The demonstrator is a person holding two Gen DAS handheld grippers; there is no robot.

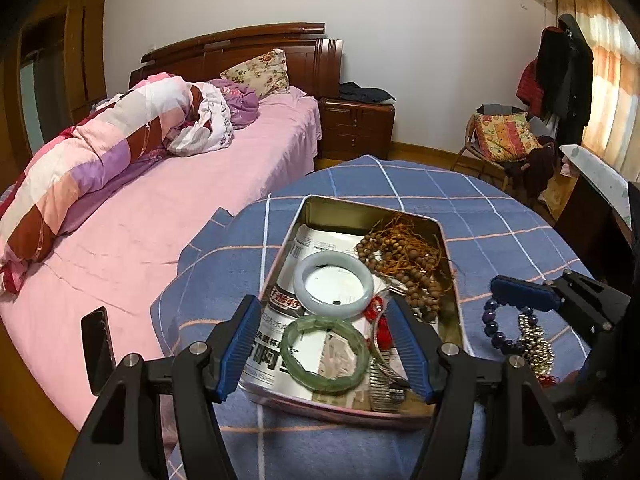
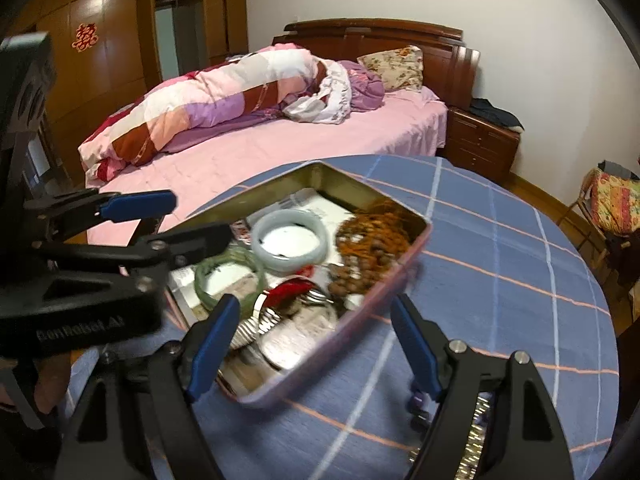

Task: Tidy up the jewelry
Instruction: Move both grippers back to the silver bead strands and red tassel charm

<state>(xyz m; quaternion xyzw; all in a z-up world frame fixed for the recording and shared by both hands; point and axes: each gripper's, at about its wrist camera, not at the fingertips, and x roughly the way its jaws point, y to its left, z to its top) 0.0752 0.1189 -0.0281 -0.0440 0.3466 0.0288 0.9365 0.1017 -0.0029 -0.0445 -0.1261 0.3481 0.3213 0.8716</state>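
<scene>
Round table (image 1: pixel 500 216) under blue checked cloth, open tin (image 1: pixel 451 256), purple bead bracelet (image 1: pixel 493 322), gold beads (image 1: pixel 538 344)

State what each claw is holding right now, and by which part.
Nothing is held. The left claw stands open above the green bangle in the tin; the right claw is open and empty.

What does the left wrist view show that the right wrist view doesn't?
Only the left wrist view shows the purple bead bracelet and gold bead strand plainly on the blue cloth, plus a phone on the bed and a coat rack. Only the right wrist view shows the wardrobe's red emblem. Both share the tin, white bangle, green bangle, brown beads and open jaws.
</scene>
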